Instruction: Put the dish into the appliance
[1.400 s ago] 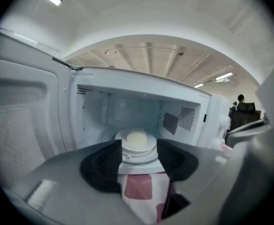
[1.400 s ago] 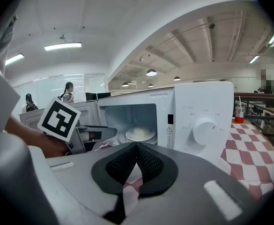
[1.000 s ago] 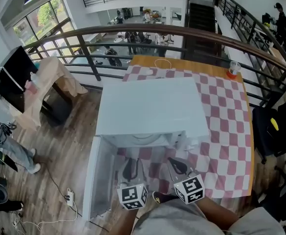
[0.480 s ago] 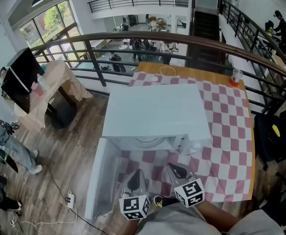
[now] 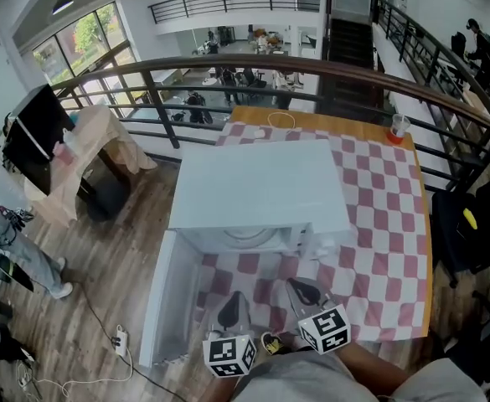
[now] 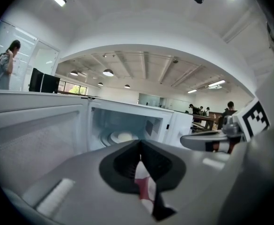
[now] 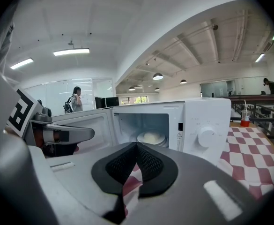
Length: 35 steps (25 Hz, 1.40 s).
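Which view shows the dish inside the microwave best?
The right gripper view: the dish sits in plain sight in the open microwave. The left gripper view shows it smaller. In the head view the microwave's top hides nearly all of it.

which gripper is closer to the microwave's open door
Left. The left gripper sits just right of the open door; the right gripper is farther right, beyond the left one.
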Tool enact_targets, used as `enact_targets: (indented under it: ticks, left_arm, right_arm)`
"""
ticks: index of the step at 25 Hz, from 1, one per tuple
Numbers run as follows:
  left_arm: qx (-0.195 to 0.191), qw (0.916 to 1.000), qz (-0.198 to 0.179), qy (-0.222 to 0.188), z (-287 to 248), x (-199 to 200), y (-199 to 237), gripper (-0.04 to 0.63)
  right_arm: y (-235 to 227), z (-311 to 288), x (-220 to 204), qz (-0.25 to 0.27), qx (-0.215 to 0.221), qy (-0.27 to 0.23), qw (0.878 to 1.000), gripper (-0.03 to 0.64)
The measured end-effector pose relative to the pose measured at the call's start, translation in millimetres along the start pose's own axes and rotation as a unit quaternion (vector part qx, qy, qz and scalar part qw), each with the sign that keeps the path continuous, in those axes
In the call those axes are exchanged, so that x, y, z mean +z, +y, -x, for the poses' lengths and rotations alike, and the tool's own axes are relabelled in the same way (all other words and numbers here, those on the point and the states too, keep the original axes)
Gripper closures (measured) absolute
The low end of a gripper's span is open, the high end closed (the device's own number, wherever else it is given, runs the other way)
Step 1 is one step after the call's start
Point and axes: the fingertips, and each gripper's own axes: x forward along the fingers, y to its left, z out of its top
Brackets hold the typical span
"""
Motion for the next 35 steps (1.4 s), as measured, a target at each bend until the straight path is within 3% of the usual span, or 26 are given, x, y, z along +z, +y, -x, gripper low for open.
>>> enact_targets:
  ticks: [15, 28, 35]
  left_arm:
    - [-0.013, 0.9999, 0.0, -0.006, 70.7, -23.9, -86.1, 0.584]
    - [-0.012, 0.9997, -0.005, -0.02, 186.8, -79.4, -179.5, 0.584]
    - [-0.002, 0.9997, 0.004, -0.023, 248.1, -102.1, -206.4, 0.584]
  right_arm:
    - [-8.8, 120.5, -42.6, 0.013, -0.03, 0.01, 0.999, 0.62]
    - [6.5, 265.5, -106.8, 0.014, -0.046, -0.004, 0.999, 0.62]
    - [18.3, 340.1, -135.6, 0.014, -0.053, -0.005, 0.998, 0.62]
